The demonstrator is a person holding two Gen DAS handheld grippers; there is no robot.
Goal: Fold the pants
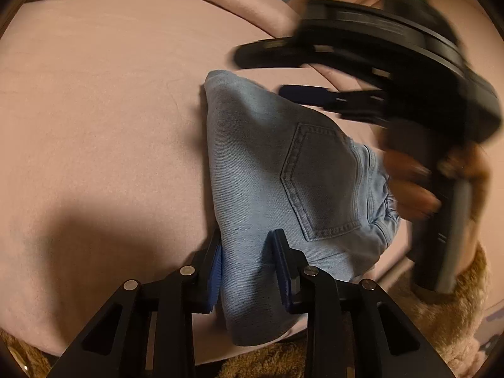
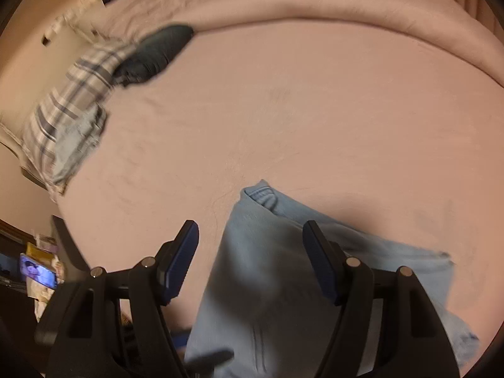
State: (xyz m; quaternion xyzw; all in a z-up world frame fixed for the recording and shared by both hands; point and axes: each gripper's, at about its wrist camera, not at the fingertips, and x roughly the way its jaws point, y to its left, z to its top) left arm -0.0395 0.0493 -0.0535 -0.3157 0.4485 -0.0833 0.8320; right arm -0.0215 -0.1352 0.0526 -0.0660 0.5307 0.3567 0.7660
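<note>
Light blue denim pants point(image 1: 267, 176) lie folded into a compact bundle on the pink bed sheet point(image 1: 94, 126), back pocket up. My left gripper point(image 1: 249, 261) has its blue-padded fingers on either side of the bundle's near edge, closed on the denim. My right gripper point(image 1: 315, 72) appears blurred in the left wrist view, hovering open above the bundle's far right side. In the right wrist view the pants point(image 2: 277, 267) lie below my right gripper point(image 2: 252, 252), whose jaws stand wide apart, holding nothing.
A plaid cloth point(image 2: 69, 100) and a dark garment point(image 2: 154, 53) lie at the far left of the bed. A pink duvet point(image 2: 315, 0) is bunched along the back. A brown fuzzy rug point(image 1: 441, 315) lies by the bed's near edge.
</note>
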